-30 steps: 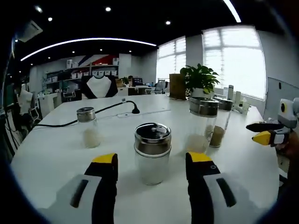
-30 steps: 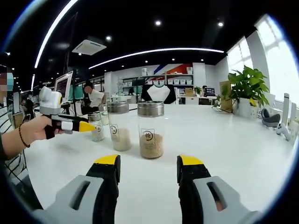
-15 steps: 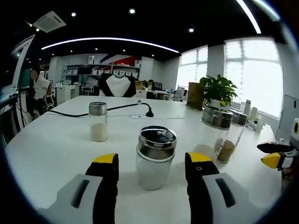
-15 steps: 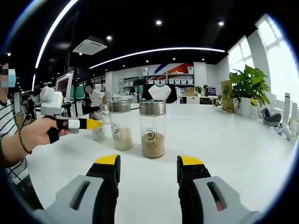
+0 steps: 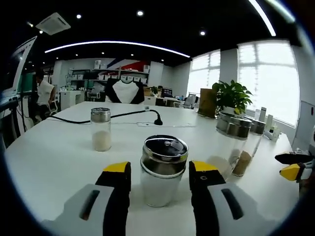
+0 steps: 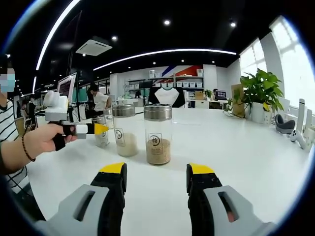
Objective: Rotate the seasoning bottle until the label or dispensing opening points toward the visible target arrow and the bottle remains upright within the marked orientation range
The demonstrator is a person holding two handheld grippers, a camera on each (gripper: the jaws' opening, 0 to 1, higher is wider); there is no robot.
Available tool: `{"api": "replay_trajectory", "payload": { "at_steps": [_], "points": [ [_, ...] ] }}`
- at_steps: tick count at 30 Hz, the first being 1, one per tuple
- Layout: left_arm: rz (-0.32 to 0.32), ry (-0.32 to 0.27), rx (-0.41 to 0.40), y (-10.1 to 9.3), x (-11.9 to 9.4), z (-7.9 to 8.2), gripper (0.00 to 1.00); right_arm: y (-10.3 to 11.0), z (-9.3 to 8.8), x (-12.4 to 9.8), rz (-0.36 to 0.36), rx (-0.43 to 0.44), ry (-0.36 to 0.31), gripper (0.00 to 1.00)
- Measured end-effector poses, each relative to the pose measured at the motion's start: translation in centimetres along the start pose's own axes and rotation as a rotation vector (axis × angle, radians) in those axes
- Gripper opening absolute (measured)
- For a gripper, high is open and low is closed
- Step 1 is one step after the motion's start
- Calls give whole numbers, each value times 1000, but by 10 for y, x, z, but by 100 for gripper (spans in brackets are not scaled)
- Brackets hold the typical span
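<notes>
Seasoning bottle upright on the white tabletop, sitting right between the left claw jaws, flanked closely, contact unclear. Right claw wide open, empty, well short of the jars.

Grey moulded left gripper and right gripper, each with black fingers capped in yellow and a dark slot in either shoulder. Black-and-white striped sleeve; dark beaded bracelet at the wrist of the hand.
</notes>
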State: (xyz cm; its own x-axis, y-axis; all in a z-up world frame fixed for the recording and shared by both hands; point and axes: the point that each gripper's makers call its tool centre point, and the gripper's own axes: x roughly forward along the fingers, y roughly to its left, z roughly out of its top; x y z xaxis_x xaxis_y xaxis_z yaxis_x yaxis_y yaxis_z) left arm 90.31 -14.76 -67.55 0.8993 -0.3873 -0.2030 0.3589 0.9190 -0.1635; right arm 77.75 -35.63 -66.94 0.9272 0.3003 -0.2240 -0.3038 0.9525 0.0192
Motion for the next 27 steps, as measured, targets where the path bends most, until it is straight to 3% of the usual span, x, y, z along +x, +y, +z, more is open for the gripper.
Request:
{"api": "replay_trajectory", "payload": {
  "at_steps": [2, 4, 7, 14, 17, 27],
  "points": [
    [-32, 6, -10, -6, 1, -2, 39, 1, 1, 0, 3, -6, -1, 48],
    [-18, 11, 90, -5, 1, 0, 38, 2, 1, 0, 6, -6, -2, 48],
    [-19, 3, 54, -6, 1, 0, 37, 4, 0, 1, 12, -6, 3, 48],
    [-32, 5, 74, -6, 0, 0, 36, 2, -1, 1, 10, -3, 4, 49],
    [-40, 5, 81, -7, 0, 0, 36, 0, -4, 2, -3, -1, 18, 55],
    [-79, 6, 107, -8, 0, -2, 36, 2, -5, 3, 6, 7, 16, 54]
  ]
}}
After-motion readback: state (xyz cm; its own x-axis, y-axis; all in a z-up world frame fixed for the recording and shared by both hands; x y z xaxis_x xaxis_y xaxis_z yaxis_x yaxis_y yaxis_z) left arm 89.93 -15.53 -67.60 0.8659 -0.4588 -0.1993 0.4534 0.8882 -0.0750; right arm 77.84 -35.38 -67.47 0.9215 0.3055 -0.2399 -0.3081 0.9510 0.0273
